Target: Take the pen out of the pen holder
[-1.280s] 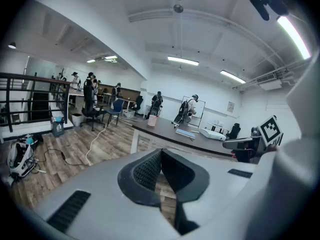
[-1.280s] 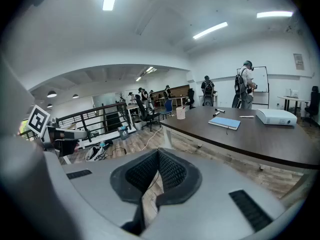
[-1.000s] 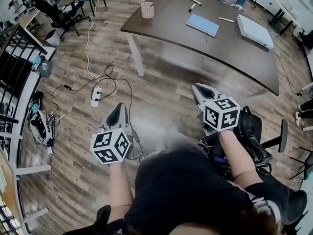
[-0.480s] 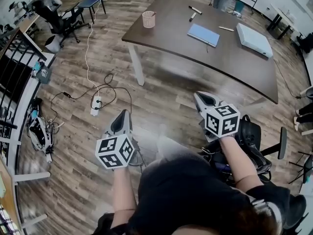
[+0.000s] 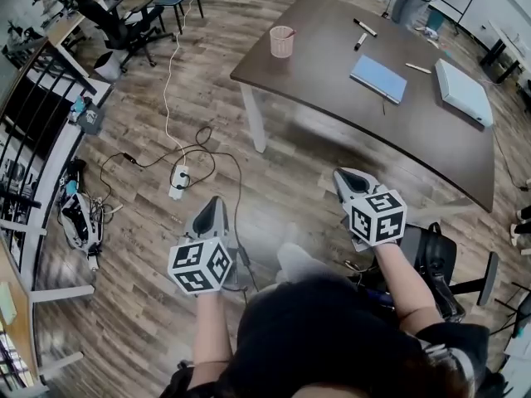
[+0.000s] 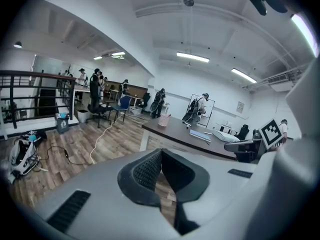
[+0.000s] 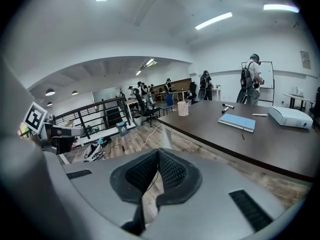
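A pink mesh pen holder point(image 5: 282, 41) stands near the left corner of a dark brown table point(image 5: 332, 73), with a pen sticking out of its top. It also shows far off as the holder point(image 6: 163, 120) in the left gripper view and the holder point(image 7: 183, 108) in the right gripper view. My left gripper point(image 5: 213, 202) and right gripper point(image 5: 345, 175) hang over the wooden floor, well short of the table, both pointing toward it. Both are shut and hold nothing, with the left gripper point(image 6: 160, 152) and the right gripper point(image 7: 158, 152) closed tip to tip.
On the table lie a blue notebook point(image 5: 378, 78), two markers point(image 5: 362, 28), a white pen point(image 5: 418, 68) and a white box point(image 5: 464, 92). A power strip point(image 5: 177, 177) with cables lies on the floor. A black chair point(image 5: 440, 259) stands at my right, a railing point(image 5: 33, 114) at left.
Both grippers have moved forward toward the table and a little lower, and the view has shifted with them. Their jaws stay closed and empty.
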`<state>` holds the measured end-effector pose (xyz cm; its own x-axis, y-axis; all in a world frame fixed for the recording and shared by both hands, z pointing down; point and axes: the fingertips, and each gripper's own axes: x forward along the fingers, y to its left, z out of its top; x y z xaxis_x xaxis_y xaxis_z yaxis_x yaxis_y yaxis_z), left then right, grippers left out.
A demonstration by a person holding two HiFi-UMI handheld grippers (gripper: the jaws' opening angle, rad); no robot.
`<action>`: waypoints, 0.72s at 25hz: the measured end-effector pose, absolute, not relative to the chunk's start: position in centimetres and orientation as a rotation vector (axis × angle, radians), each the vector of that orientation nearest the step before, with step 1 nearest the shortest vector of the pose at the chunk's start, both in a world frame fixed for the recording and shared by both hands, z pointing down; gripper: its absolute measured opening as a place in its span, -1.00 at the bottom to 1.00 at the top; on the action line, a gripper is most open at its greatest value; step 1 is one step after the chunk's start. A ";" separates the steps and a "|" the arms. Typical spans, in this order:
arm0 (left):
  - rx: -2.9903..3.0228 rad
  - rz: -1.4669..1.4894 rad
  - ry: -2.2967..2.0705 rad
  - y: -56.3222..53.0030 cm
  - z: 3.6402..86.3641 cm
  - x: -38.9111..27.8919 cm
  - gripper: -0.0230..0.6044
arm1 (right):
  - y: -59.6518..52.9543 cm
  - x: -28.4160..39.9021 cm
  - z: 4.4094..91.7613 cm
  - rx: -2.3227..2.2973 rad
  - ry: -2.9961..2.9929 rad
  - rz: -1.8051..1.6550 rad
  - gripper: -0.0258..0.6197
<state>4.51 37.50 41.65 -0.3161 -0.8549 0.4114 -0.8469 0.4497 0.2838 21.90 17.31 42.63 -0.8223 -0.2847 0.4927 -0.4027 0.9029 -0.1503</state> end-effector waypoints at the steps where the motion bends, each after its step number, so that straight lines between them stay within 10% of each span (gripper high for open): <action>1: 1.422 -0.027 -2.190 36.8 41.8 3.9 -0.84 | 16.6 21.2 42.8 0.495 -2.592 0.337 -0.86; 18: 1.464 0.022 -2.180 23.8 40.3 -4.2 -0.84 | 6.6 10.9 41.9 0.374 -2.637 0.317 -0.86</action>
<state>-4.22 23.85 40.32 -0.2890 -0.8611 0.4182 -0.8695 0.4189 0.2617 10.88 6.58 41.93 -0.8596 -0.2073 0.4671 -0.3122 0.9366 -0.1589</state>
